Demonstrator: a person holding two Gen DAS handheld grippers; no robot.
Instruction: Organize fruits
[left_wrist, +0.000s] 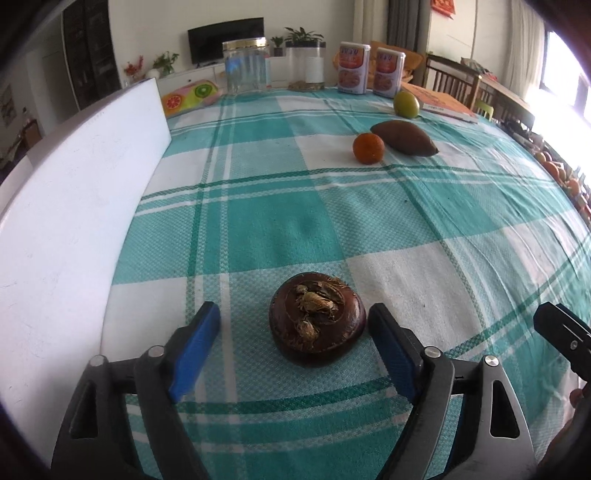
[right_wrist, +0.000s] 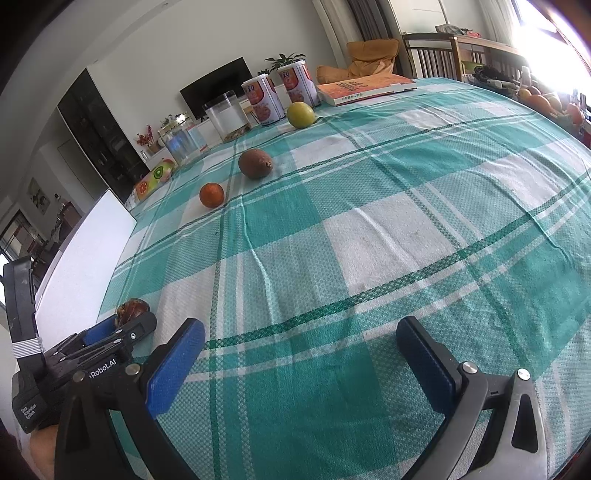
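The left gripper (left_wrist: 293, 328) is down low over the checked tablecloth (left_wrist: 406, 221), its blue fingers spread wide on either side of a dark brown water chestnut (left_wrist: 317, 323), which sits flat on the cloth between them, the right-hand pad just about at its edge, the left-hand one clearly apart from it. Nothing pinched yet. The right gripper (right_wrist: 301, 350) hangs over bare cloth, fingers spread too, holding nothing. Risk here, I'd say: that chestnut is squat and rounded, with a glossy skin, so if the pads close off-centre or too high on the dome it could squirt out and roll, and the white board (left_wrist: 74, 221) standing along the table's left edge is near enough for a sideways nudge to knock it. The loose cloth could also bunch under a low finger. Counting up: one water chestnut; one orange (left_wrist: 368, 147); one brown sweet potato (left_wrist: 404, 138) just beside the orange; one yellow-green round fruit (left_wrist: 406, 104) further back. Behind them, two printed canisters (left_wrist: 354, 68), two clear jars (left_wrist: 246, 66), one book (left_wrist: 443, 105).
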